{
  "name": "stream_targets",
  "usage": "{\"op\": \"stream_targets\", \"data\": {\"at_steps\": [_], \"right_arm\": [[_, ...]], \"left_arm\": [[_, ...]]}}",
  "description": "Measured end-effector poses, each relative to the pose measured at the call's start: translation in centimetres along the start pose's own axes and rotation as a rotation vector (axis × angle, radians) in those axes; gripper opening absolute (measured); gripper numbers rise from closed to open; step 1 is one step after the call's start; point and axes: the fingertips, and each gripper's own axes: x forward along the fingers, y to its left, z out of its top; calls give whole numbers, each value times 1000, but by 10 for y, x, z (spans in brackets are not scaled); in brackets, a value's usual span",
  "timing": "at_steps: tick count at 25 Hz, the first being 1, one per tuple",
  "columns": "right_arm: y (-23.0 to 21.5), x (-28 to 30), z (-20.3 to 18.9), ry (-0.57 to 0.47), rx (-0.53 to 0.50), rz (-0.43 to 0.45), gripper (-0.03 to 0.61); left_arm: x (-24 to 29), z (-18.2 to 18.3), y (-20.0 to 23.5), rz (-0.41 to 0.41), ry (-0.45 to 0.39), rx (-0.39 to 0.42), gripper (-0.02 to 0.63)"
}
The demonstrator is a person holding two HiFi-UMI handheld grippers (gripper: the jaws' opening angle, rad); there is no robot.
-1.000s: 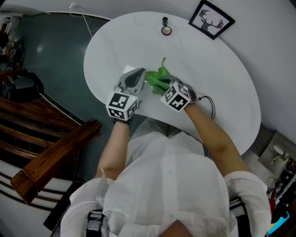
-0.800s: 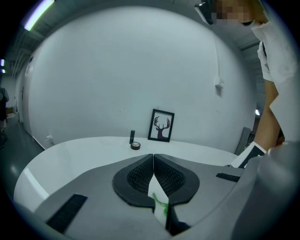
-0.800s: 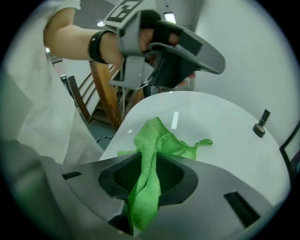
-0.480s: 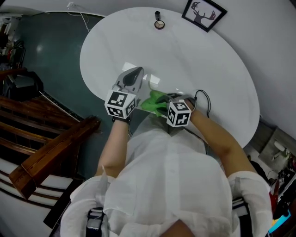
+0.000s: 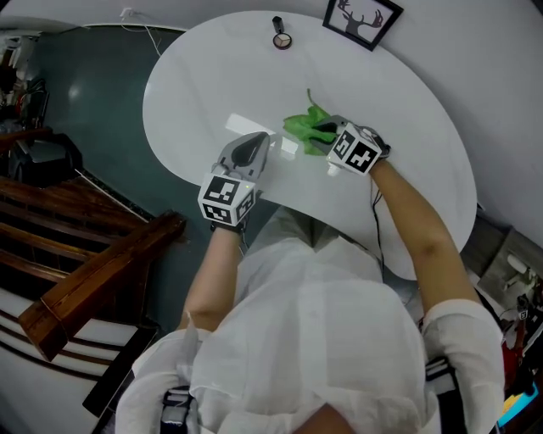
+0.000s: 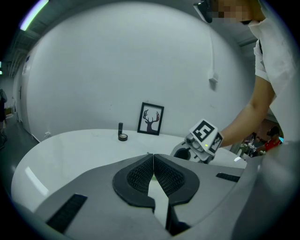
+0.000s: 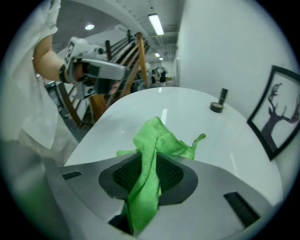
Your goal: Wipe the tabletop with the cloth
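Note:
A green cloth (image 5: 305, 126) lies bunched on the white oval tabletop (image 5: 399, 110), near its middle. My right gripper (image 5: 326, 130) is shut on the cloth (image 7: 151, 154), which runs up between its jaws and spreads onto the table ahead. My left gripper (image 5: 256, 144) hovers over the table's near edge, to the left of the cloth, shut with nothing in it (image 6: 153, 165). From the left gripper view the right gripper (image 6: 199, 143) shows ahead to the right.
A framed deer picture (image 5: 362, 19) leans on the wall at the table's far side. A small dark cylinder and a round tape roll (image 5: 281, 37) stand near it. Wooden stairs and a railing (image 5: 93, 263) are at the left. A cable (image 5: 377, 212) hangs off the near edge.
My right gripper has pushed the cloth from the table's near edge out toward the middle and to the right. The left gripper has stayed almost in place.

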Motion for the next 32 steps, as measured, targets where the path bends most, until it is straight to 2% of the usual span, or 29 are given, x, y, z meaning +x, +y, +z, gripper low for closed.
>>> {"op": "stream_targets", "data": {"at_steps": [4,8,12,16,20,29,32], "right_arm": [[-78,-29,-25,-12,219,-207,94],[-130,-72,-65,10,391,-397,94],[-149,-105,-100,27,508,-537,94],[-147,-122,-120,28,559,-613,94],[-121,-114,-115,21,496,-581,92],[-17,-68,-73,9,262,-343,92],[25,-57,-63,8,218,-265,92]], "left_arm": [[2,0,-4,3,5,4,17],[4,2,-10,-8,6,10,17],[12,5,-16,-27,4,20,17],[22,9,-23,-51,7,34,17],[25,9,-31,-67,8,37,17],[27,9,-44,-103,5,48,17],[23,9,-44,-123,4,54,17]]}}
